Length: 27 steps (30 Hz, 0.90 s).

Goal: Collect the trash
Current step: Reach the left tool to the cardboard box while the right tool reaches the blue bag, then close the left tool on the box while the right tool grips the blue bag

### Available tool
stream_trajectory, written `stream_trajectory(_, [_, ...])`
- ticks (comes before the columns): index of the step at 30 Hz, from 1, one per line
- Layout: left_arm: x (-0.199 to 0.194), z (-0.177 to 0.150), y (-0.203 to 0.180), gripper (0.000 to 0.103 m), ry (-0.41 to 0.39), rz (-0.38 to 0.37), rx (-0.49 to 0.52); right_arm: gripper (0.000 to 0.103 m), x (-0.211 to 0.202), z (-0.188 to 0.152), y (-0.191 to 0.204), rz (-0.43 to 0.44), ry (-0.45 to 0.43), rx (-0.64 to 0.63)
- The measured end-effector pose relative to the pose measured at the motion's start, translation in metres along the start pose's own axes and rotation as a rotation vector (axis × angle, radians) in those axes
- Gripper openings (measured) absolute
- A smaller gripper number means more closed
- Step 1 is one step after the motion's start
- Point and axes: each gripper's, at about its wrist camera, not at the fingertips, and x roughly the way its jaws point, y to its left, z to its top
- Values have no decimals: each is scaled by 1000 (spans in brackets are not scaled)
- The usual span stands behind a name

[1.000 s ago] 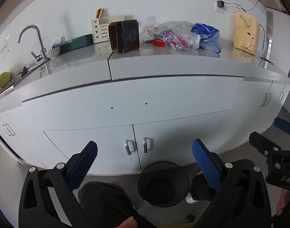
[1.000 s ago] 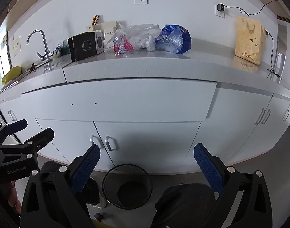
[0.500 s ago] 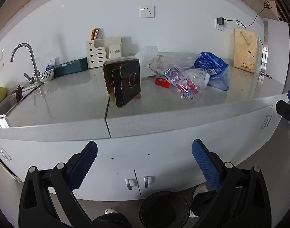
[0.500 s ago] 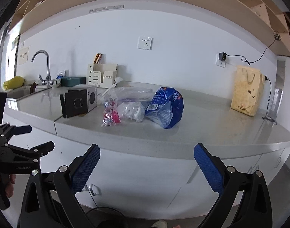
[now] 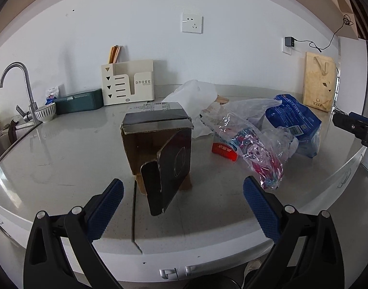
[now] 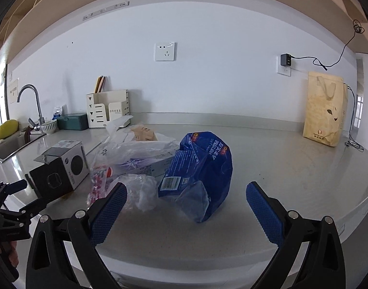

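Both tools hung spread wide and gripping nothing, each poised over the near edge of the pale speckled counter (image 5: 63, 159). The left gripper (image 5: 184, 207) pointed at the dark cardboard box (image 5: 157, 144), its textured blue pads (image 5: 106, 207) flanking the box's loose front flap, with a clear gap on each side; from the right-hand camera only its black tips showed at the left border, and the hand holding it was mostly cut off there. The right gripper (image 6: 186, 212) faced the crumpled blue plastic bag (image 6: 203, 175), which sat between its ribbed blue pads (image 6: 263, 214) yet farther back, untouched. Of the person, little more than a sliver of skin showed at the frame edges. The trash lay in a loose heap mid-counter: the box on the left with one flap hanging open and a label on top, then clear crinkled film (image 5: 251, 130) over a pink-and-red wrapper (image 5: 263, 161), a small red packet (image 5: 223, 148) half buried beneath, a white plastic bag (image 5: 193, 96) behind, and the blue bag on the right. What lay under the film was hard to make out. Farther off, against the white wall, stood a cream utensil holder (image 5: 128, 84), a teal lidded box (image 5: 79, 101), a patterned bowl (image 5: 46, 112) and a curved steel faucet (image 5: 20, 86) to the left, and a tan paper bag (image 6: 325, 110) upright far right.
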Motion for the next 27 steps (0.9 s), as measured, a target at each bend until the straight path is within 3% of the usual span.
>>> stream_trajectory(6, [21,9,6,96,4,-7,7,100,46,15,-15,35,58,78])
stream_trajectory(10, [31,11,8,96,11,-17,1,100,67,22,-25,13,95,119])
stream_trajectory(12, [33,10,6,90,7,-29,6,99,77,23,-27,14,127,129])
stream_trajectory(15, [38,11,5,75,12,-35,3,74,91,23,-31,30,183,152])
stream_trajectory(17, [42,9,6,56,28,-57,-10,58,100,21,-33,41,220,165])
stream_trajectory(18, [44,9,7,53,35,-77,-21,54,103,20,-35,49,234,171])
stream_trajectory(20, [46,8,10,40,39,-89,-35,26,109,18,-36,79,268,179])
stream_trajectory(21, [47,8,10,37,38,-90,-37,21,111,17,-37,98,280,185])
stream_trajectory(25, [49,6,13,9,32,-87,-45,16,108,20,-38,129,270,180])
stream_trajectory(27, [49,6,15,5,22,-87,-59,14,103,21,-39,136,247,182])
